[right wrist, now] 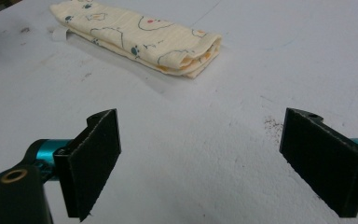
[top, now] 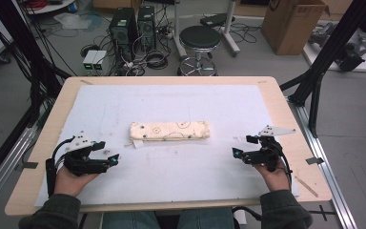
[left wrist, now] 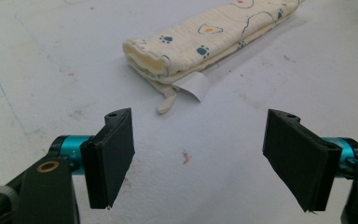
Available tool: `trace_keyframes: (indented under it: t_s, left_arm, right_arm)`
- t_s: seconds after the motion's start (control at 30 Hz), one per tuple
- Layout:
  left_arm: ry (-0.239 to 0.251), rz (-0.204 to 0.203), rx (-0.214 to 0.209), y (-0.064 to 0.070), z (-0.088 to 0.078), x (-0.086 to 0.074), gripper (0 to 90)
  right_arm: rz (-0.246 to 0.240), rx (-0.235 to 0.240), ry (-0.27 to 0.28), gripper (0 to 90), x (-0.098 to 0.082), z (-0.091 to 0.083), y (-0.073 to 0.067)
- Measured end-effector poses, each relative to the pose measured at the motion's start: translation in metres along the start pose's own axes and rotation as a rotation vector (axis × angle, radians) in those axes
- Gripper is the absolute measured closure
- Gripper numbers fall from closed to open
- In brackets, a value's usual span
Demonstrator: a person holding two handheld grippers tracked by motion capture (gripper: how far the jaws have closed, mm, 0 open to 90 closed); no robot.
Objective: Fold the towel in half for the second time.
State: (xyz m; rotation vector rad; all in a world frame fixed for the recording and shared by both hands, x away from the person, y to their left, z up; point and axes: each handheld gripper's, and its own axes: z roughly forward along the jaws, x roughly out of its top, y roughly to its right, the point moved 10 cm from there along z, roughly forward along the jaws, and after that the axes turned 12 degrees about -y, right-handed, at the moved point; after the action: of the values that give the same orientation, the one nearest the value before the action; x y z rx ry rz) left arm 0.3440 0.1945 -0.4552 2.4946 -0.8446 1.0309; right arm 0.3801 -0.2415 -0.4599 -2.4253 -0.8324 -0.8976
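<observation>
A folded cream cloth (top: 169,130) with small printed figures lies as a long narrow bundle in the middle of the white mat (top: 171,171). Its left end (left wrist: 154,58) shows stacked folds, a white label (left wrist: 192,86) and a short cloth loop. Its right end (right wrist: 193,58) shows the folded layers too. My left gripper (top: 106,153) rests low at the front left, open and holding nothing, jaws facing the cloth's left end. At the front right my right gripper (top: 244,147) is open and holds nothing, a short way from the cloth's right end.
The mat covers a wooden table (top: 286,119). Behind it the floor holds a black stool (top: 199,43), computer towers (top: 132,26), loose cables and a cardboard box (top: 293,21). Black frame posts (top: 331,47) stand at the right. A small red speck (left wrist: 185,157) marks the mat.
</observation>
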Motion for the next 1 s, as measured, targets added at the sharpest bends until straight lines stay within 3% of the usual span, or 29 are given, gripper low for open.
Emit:
trace_keyframes:
  t_s: [0.33,0.5,0.8,1.0]
  left_arm:
    - [0.01,-0.002,0.005,0.005,-0.005,-0.014,25.2]
    - [0.012,-0.006,0.008,0.009,-0.007,-0.019,25.1]
    - [0.023,0.0,0.031,0.014,-0.013,-0.03,25.2]
    - [0.002,0.016,0.053,0.013,-0.01,-0.033,25.2]
  right_arm:
    - [-0.019,-0.013,0.002,11.8,-0.013,-0.005,-0.006]
    - [-0.002,-0.017,-0.012,11.8,-0.024,-0.005,-0.005]
    - [-0.011,-0.013,-0.003,11.8,-0.03,-0.007,-0.013]
    - [-0.029,-0.019,-0.009,11.8,-0.029,-0.005,-0.018]
